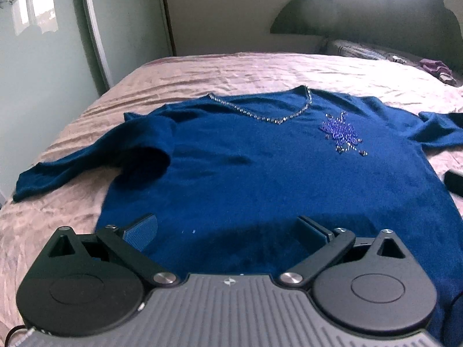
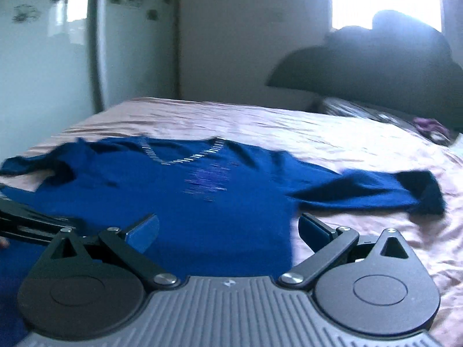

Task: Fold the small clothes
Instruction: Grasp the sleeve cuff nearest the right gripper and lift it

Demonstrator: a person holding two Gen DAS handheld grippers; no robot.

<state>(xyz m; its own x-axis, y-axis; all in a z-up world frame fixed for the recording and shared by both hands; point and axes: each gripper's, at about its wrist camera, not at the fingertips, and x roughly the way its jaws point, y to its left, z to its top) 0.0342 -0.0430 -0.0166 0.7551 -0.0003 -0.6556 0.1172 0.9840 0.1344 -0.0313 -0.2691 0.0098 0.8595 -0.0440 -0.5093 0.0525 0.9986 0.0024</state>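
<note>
A dark blue knit top [image 1: 246, 167] lies flat, front up, on the bed, with a beaded V-neck [image 1: 260, 112] and a beaded patch [image 1: 343, 133] on the chest. Its sleeves spread out to both sides. My left gripper [image 1: 228, 231] is open and empty, low over the top's lower left part. My right gripper [image 2: 228, 231] is open and empty over the top [image 2: 188, 202] near its right side edge; that view is motion-blurred. The right sleeve [image 2: 376, 193] lies out to the right of it. Part of the left gripper [image 2: 29, 222] shows at the left edge.
The bed has a wrinkled pink cover [image 1: 231, 69]. A dark headboard [image 1: 376, 20] and pillows [image 1: 361, 49] are at the far right, with a small purple cloth [image 1: 437, 69]. A wardrobe with glossy doors [image 1: 58, 43] stands along the bed's left side.
</note>
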